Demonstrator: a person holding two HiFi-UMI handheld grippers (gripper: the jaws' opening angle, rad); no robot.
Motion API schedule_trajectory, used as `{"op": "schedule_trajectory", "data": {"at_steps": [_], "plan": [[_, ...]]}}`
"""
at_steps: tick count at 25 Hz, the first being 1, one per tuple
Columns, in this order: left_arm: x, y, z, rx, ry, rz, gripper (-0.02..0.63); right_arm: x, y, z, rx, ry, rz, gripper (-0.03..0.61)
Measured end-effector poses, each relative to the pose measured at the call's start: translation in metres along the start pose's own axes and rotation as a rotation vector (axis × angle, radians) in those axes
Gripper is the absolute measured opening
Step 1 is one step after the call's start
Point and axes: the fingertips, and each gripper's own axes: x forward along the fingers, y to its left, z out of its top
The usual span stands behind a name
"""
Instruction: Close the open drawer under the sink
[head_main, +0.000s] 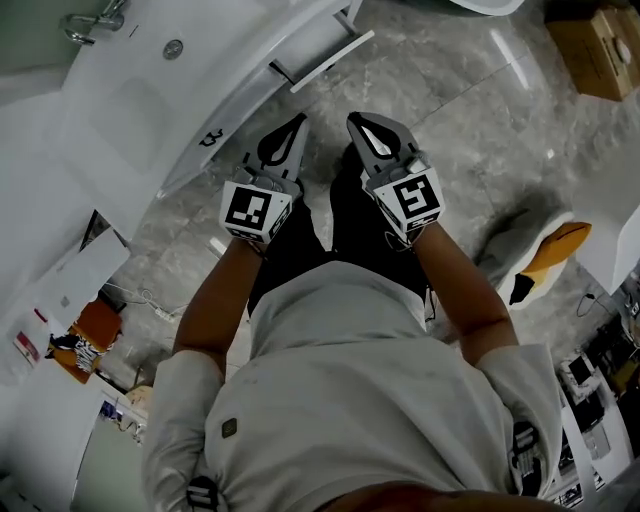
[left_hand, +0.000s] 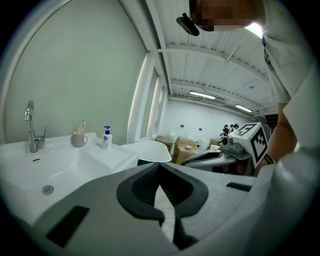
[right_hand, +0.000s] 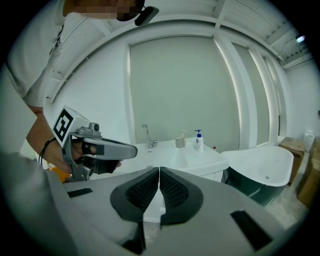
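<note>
Dim, fisheye-warped edges; ceiling lights (left_hand: 202, 94) glare, perhaps mild blur.

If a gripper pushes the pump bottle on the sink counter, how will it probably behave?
The pump bottle looks tall and narrow, so a push near its top would probably tip it. It stands on the smooth white counter, so a low push may just slide it. It seems plastic, likely light.

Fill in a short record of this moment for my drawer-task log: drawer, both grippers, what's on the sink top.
drawer: open, sticking out from under the sink
left gripper: shut, empty, in the air, not touching the drawer
right gripper: shut, empty, beside the left one
sink top: faucet, cup, pump bottle
</note>
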Motion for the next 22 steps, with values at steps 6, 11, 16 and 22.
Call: {"op": "schedule_trajectory", "data": {"at_steps": [6, 11, 16, 22], "plan": [[0.03, 0.011, -0.039, -0.021, 0.03, 0.016, 0.009, 0.027, -0.023, -0.041, 0.039, 0.028, 0.026, 0.035], [0.053, 0.025, -0.078, -0.046, 0.047, 0.037, 0.009, 0.056, -0.045, -0.087, 0.053, 0.049, 0.031, 0.081], [0.073, 0.036, -0.125, -0.091, 0.096, 0.076, 0.009, 0.085, -0.066, -0.143, 0.06, 0.106, 0.033, 0.108], [0.104, 0.044, -0.181, -0.125, 0.103, 0.116, 0.009, 0.119, -0.088, -0.206, 0.052, 0.161, 0.046, 0.14]]}}
